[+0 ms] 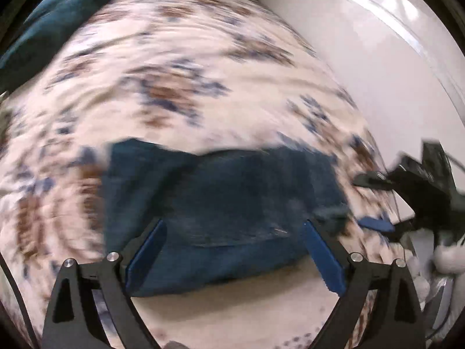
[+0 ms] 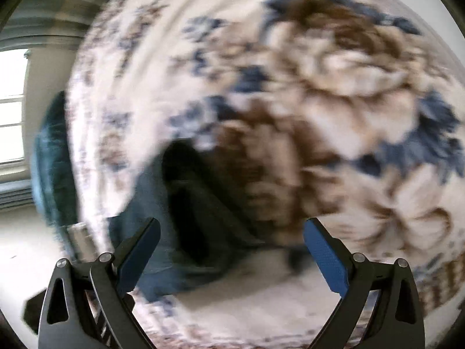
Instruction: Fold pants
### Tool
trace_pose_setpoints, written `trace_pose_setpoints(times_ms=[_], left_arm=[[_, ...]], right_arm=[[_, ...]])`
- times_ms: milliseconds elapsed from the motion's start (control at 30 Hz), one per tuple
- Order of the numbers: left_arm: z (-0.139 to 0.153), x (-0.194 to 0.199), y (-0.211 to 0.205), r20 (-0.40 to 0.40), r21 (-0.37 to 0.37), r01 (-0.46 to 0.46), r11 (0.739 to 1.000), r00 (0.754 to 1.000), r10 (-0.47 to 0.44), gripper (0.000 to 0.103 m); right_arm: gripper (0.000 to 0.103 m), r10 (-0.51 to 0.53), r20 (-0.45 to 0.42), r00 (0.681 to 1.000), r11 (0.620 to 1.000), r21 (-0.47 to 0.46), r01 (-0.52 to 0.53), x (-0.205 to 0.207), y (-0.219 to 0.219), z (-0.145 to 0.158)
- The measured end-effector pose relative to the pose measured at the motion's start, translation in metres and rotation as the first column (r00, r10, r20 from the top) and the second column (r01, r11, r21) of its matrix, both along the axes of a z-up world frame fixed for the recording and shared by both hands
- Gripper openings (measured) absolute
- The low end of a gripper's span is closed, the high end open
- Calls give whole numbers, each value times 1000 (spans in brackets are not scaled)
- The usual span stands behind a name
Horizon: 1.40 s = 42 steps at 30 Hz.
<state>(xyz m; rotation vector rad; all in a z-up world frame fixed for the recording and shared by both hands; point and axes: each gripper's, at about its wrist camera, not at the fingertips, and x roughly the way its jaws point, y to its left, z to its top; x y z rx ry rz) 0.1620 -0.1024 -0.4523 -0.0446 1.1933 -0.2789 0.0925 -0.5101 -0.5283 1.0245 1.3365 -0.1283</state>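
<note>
The pants (image 1: 221,203), dark denim, lie as a folded block directly ahead of the left gripper (image 1: 235,250), whose jaws stand spread and empty. Judged soft, limp, moderately heavy; best taken at a corner or folded edge. The right gripper (image 2: 232,250) is likewise spread, over the floral bedspread (image 1: 180,67).

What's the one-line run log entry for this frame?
pants: folded, lying on floral blanket | left gripper: open, nothing held | right gripper: open, nothing held | views: motion-blurred
</note>
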Motion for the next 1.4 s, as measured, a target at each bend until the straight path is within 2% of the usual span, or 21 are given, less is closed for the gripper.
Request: trace_pose_setpoints(times_ms=[133,200,267,367,433,467,533,633,700,767,833,867,933,1000,1067,1133,1200,1267,1300,1333,1400], left_arm=[[-9,39,64,-32,13,-170,985,985,170,95],[-23,60,91,-67,26,-238,971,969,240,95],[-36,77,112,-92,13,-297,955,951,296,95],[-60,97,121,-142,26,-316,948,938,316,95],[-78,110,121,-176,29,-310,950,934,310,95],[-85,115,121,-183,37,-310,950,933,311,97],[-103,128,120,-203,118,-302,946,925,321,97],[-108,141,130,-232,174,-323,930,904,358,96],[-92,143,138,-223,135,-357,924,898,379,95],[-73,141,135,-226,57,-357,932,905,361,95],[-60,138,124,-239,-5,-326,945,918,316,95],[-57,138,112,-259,-35,-288,957,927,269,95],[-63,139,93,-290,-41,-240,970,932,218,95],[-76,141,76,-313,-17,-201,979,931,186,95],[-91,143,70,-327,15,-188,982,927,182,95],[-104,143,71,-334,47,-198,979,921,202,95],[-110,142,81,-326,78,-225,971,915,239,97],[-114,140,91,-310,122,-239,963,913,266,98],[-120,138,97,-314,119,-244,962,910,270,99],[-124,137,100,-327,111,-251,962,905,274,101],[-127,135,103,-343,106,-264,959,895,284,101]], right_arm=[[101,85,31,996,995,49,-87,16,45,-8],[90,121,63,991,985,120,-128,28,64,-21],[10,171,71,983,974,140,-179,31,79,-27],[10,243,79,967,970,3,-244,22,88,-5],[10,251,26,968,964,-97,-248,9,80,-2],[11,233,-21,972,967,-103,-234,4,74,-11],[11,255,-150,955,961,-72,-268,3,74,-39],[14,321,-201,925,934,-91,-344,14,86,-40],[24,348,-212,913,920,-112,-377,26,91,-28],[52,355,-230,906,910,-137,-392,33,87,-16],[61,346,-200,917,906,-182,-381,41,73,7],[61,332,-182,926,906,-214,-366,42,67,20],[63,310,-119,943,917,-225,-330,53,56,40],[70,315,-58,947,932,-171,-321,75,61,50],[70,383,-39,923,912,-141,-385,104,81,49],[70,536,-44,843,832,-145,-536,141,120,37],[58,647,-49,761,755,-97,-648,166,160,18],[18,707,-93,701,699,-61,-712,177,184,-6],[13,727,-147,671,664,-96,-741,175,187,-19],[8,730,-151,666,661,-87,-745,176,185,-25],[3,701,-145,698,701,-32,-712,177,171,-35]])
